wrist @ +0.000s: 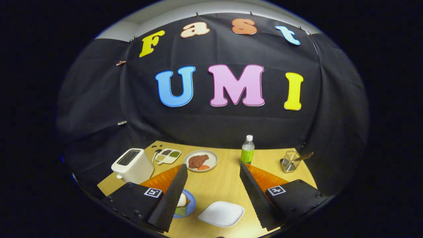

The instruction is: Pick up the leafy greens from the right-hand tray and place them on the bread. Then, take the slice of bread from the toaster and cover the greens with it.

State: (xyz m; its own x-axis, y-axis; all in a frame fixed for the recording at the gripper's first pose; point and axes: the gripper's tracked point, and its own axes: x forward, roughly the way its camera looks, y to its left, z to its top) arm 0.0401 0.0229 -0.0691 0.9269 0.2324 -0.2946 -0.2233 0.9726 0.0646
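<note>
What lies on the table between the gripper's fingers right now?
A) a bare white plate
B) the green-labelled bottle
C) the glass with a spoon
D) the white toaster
A: the white plate sits bare on the table between the wide-open fingers of the gripper; nothing is held.

The table [224,185] looks like light wood or wood laminate, smooth with a soft sheen. The toaster [133,165] has a smooth, glossy plastic-looking shell. The white plate [222,214] between the fingers of the wide-spread gripper [213,181] is smooth and slightly shiny, like ceramic or plastic. The fingers [172,198] carry a rough, finely ribbed face, matt. The bottle [248,150] is clear plastic with a glossy wrap. The cup [290,162] looks like clear glass. The booth wall [211,125] is matt, creased cloth. The round plate [201,161] is glossy.
</note>
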